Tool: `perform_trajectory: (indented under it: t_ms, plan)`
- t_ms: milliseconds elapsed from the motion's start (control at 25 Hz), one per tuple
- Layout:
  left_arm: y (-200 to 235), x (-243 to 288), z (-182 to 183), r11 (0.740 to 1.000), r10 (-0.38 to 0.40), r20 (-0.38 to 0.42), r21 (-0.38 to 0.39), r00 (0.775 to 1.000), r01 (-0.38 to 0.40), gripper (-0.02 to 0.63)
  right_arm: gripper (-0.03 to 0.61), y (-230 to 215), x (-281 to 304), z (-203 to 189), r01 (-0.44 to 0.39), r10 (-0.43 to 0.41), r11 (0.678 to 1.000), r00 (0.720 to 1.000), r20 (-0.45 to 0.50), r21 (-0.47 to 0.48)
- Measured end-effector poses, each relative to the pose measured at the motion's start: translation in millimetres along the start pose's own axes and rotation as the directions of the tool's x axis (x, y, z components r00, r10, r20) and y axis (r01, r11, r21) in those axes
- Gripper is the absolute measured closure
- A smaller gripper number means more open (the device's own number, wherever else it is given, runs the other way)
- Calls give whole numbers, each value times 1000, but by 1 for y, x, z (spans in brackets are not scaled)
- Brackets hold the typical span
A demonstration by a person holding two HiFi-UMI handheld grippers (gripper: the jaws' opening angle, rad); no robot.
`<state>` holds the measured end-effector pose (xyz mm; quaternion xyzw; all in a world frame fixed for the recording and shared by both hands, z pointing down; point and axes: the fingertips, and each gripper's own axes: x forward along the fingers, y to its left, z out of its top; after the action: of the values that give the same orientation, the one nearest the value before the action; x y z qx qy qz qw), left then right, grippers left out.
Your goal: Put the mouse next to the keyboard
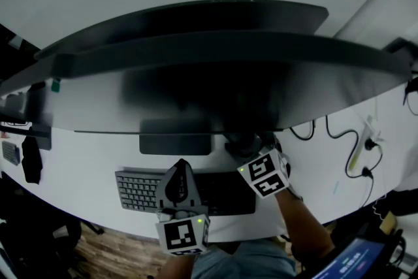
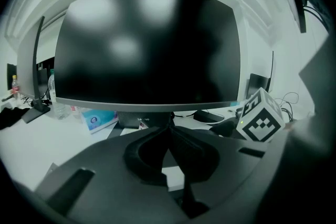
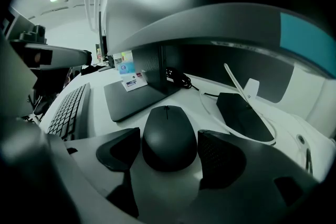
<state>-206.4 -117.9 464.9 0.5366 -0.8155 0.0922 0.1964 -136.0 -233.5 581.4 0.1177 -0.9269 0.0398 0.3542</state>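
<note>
A black mouse [image 3: 169,136] lies on the white desk [image 3: 157,191], just right of the keyboard [image 3: 68,110]. My right gripper [image 3: 170,145] is open, one jaw on each side of the mouse, with a thin gap showing at the right pad [image 3: 218,152]. In the head view the right gripper [image 1: 264,174] sits at the right end of the keyboard [image 1: 140,189], and its marker cube hides the mouse. My left gripper [image 1: 181,170] hovers over the middle of the keyboard. Seen from its own camera, the left gripper [image 2: 169,128] is shut and empty.
A wide dark monitor [image 1: 196,68] fills the back of the desk, its flat stand base [image 3: 136,99] just beyond the mouse. A black pad with a white cable [image 3: 244,115] lies at the right. Cables [image 1: 339,134] trail over the desk's right side.
</note>
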Motion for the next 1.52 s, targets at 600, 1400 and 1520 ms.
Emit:
perform_trajectory:
  t_ms: [600,1400,1520]
  plan:
    - [9,-14,21,999,-16,53,32,998,14,609,277,2,-21,-1,56,-56,998,998,0,31]
    - [-91,-55,82,905,-412,197,198,890,376,609,278,-17,-216,2,460,-502,848,856,124,261]
    - [-98,-62,86,893,-440,218,209,871,399,609,278,-12,-231,2,486,-533,830,835,135,273]
